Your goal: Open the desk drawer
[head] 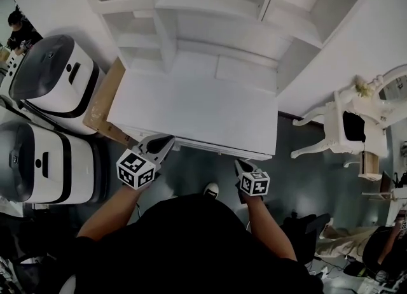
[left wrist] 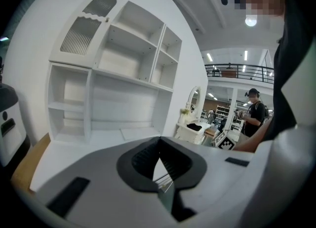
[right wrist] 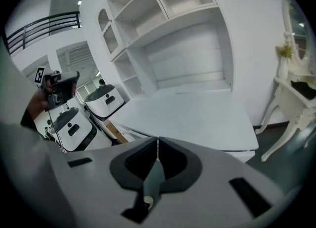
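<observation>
The white desk (head: 191,105) has shelves (head: 210,6) on top. Its drawer (head: 216,147) sits shut under the front edge. The left gripper (head: 166,141) is pinched shut with nothing in it, near the desk's front left corner. The right gripper (head: 240,164) is shut and empty too, just in front of the drawer.

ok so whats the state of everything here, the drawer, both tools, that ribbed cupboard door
desk drawer: looks shut, front tucked under the desk top
left tool: shut, nothing in it
right tool: shut, nothing in it
ribbed cupboard door: closed
</observation>
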Demonstrator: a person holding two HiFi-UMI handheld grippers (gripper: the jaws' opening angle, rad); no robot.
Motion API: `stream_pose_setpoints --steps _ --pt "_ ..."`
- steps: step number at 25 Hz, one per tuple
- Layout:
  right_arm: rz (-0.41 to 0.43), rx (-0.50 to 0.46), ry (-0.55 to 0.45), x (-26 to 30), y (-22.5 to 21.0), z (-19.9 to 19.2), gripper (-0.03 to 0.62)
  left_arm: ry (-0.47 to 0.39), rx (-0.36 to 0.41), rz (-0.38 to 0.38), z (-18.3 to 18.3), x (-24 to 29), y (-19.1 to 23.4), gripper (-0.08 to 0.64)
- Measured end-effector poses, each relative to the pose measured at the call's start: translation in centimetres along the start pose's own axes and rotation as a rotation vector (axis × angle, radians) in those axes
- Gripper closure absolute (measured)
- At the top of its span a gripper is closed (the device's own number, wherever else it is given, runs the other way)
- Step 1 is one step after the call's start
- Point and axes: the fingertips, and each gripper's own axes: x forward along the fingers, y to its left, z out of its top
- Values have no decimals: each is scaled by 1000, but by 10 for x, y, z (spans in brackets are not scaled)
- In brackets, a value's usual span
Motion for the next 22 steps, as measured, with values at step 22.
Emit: stream_pose_setpoints --steps 22 --pt "-53 95 235 123 -53 -87 500 120 -71 129 -37 -7 24 551"
